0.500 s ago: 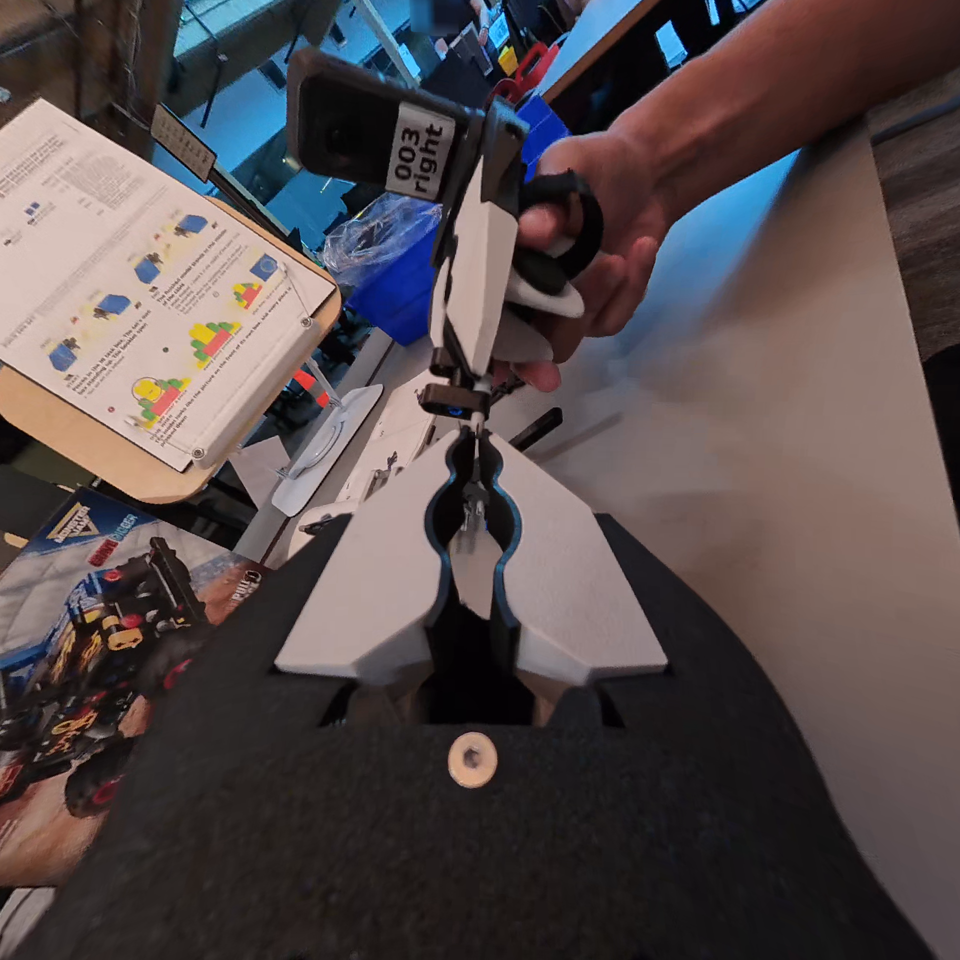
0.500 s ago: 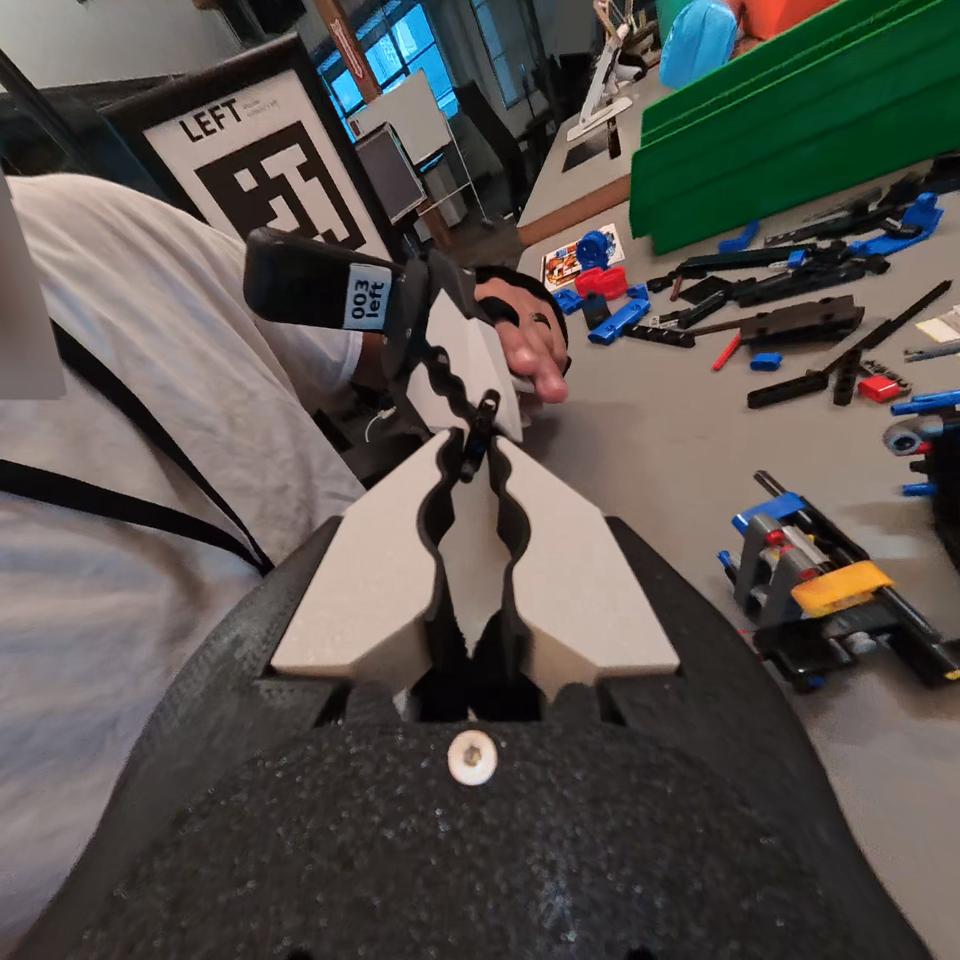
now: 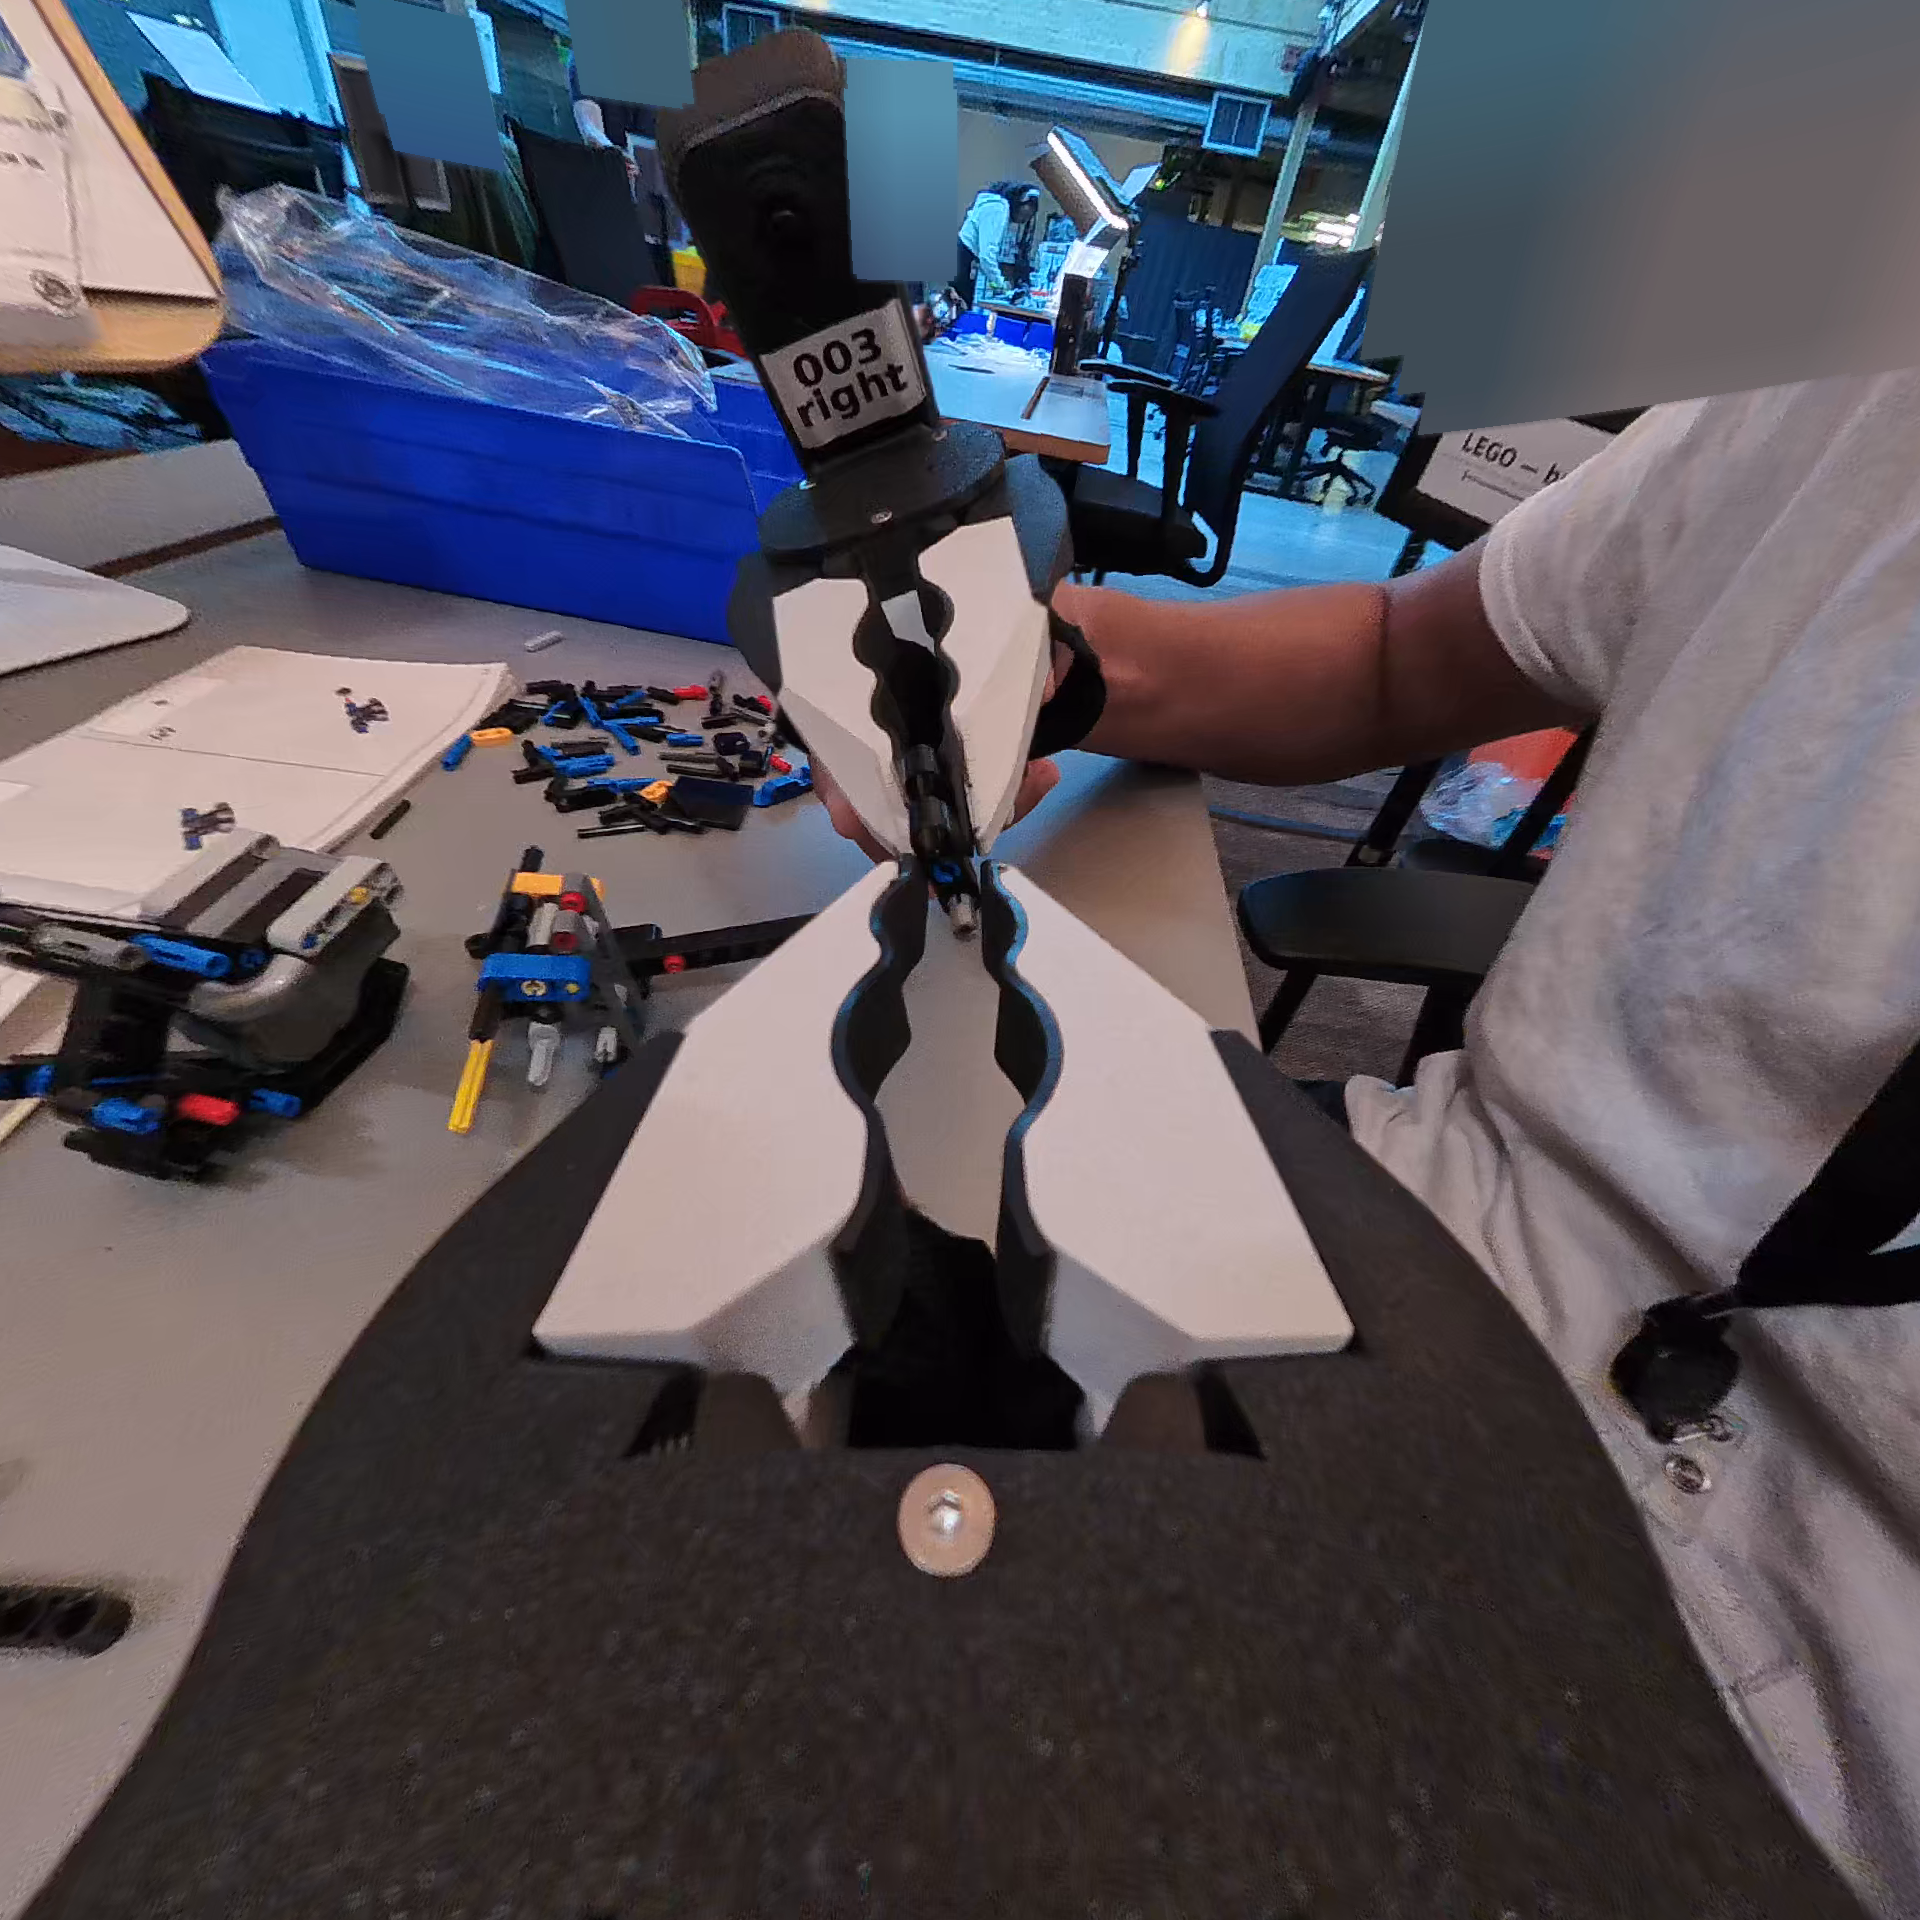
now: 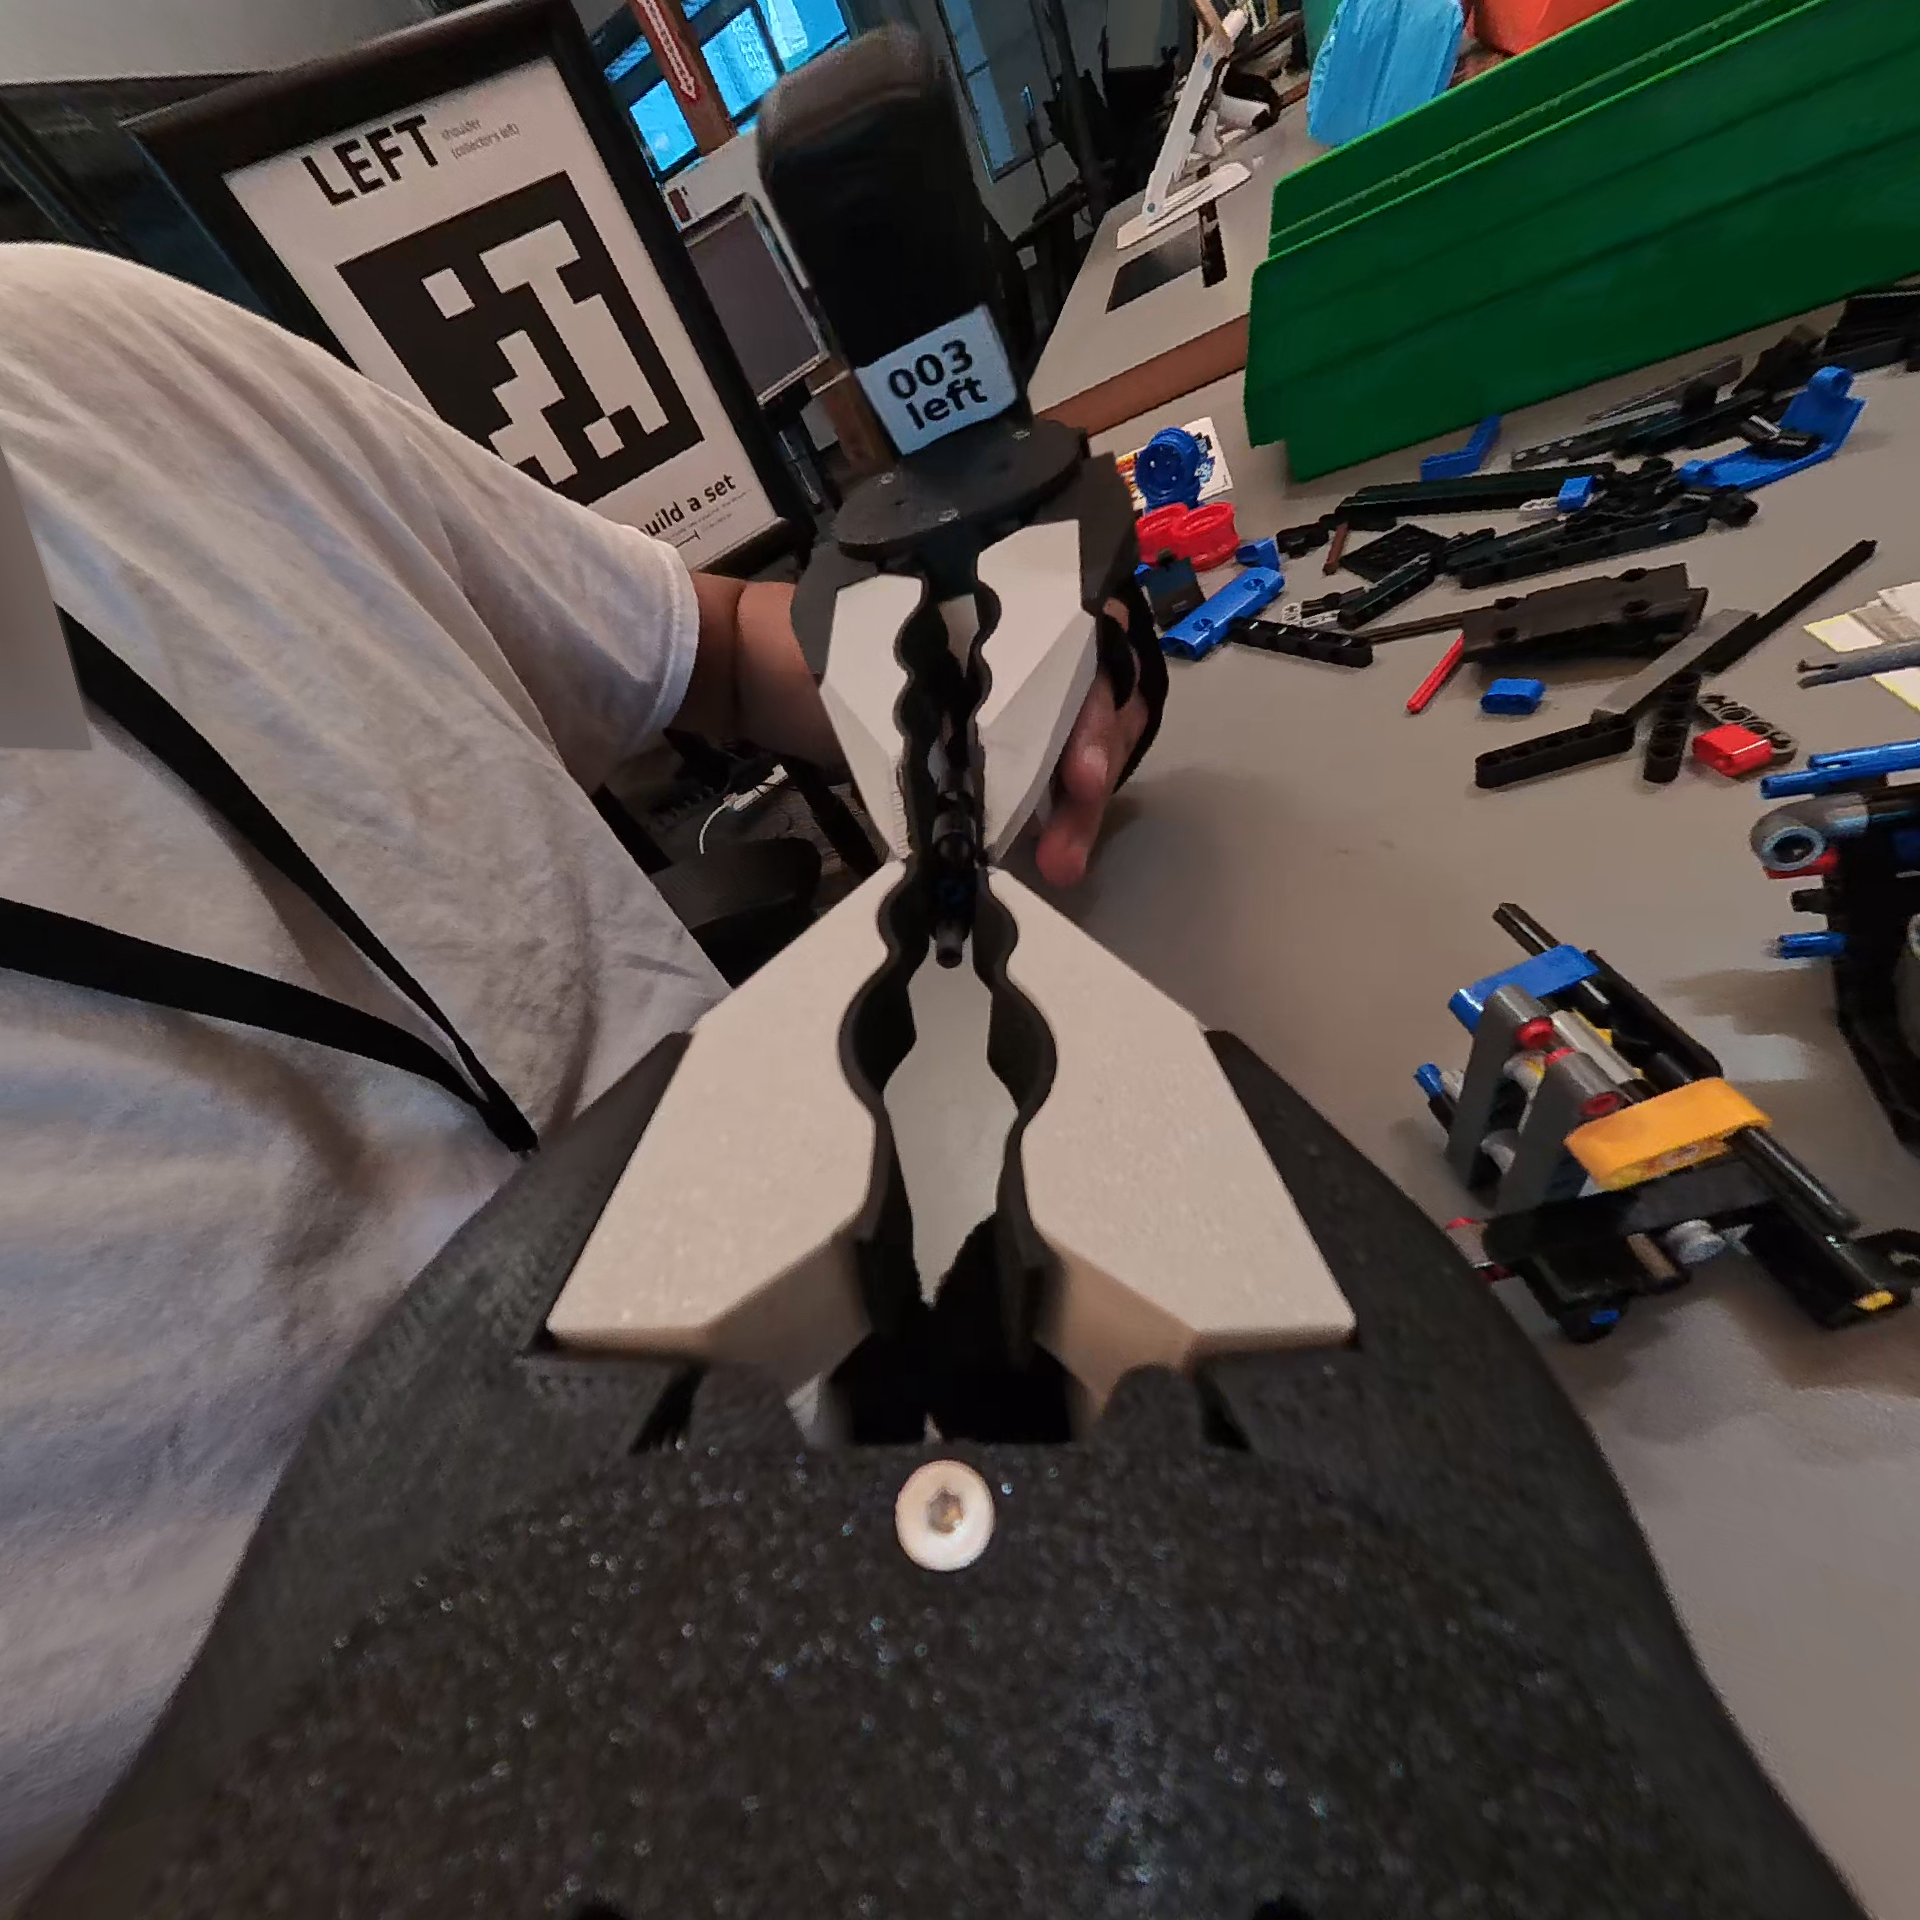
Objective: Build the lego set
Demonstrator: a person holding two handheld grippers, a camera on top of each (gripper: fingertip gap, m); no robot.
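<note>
Meeting tip-to-tip, both tongs (image 3: 940,883) pinch a slim, seemingly black-blue pin (image 3: 943,868).

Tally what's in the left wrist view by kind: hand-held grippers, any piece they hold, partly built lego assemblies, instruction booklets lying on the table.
Hand-held grippers: 2 (left hand-held gripper, right hand-held gripper)
Small lego piece clamped between them: 1
Partly built lego assemblies: 2 (grey assembly, blue-and-yellow assembly)
Instruction booklet: 1
Total: 6
</note>
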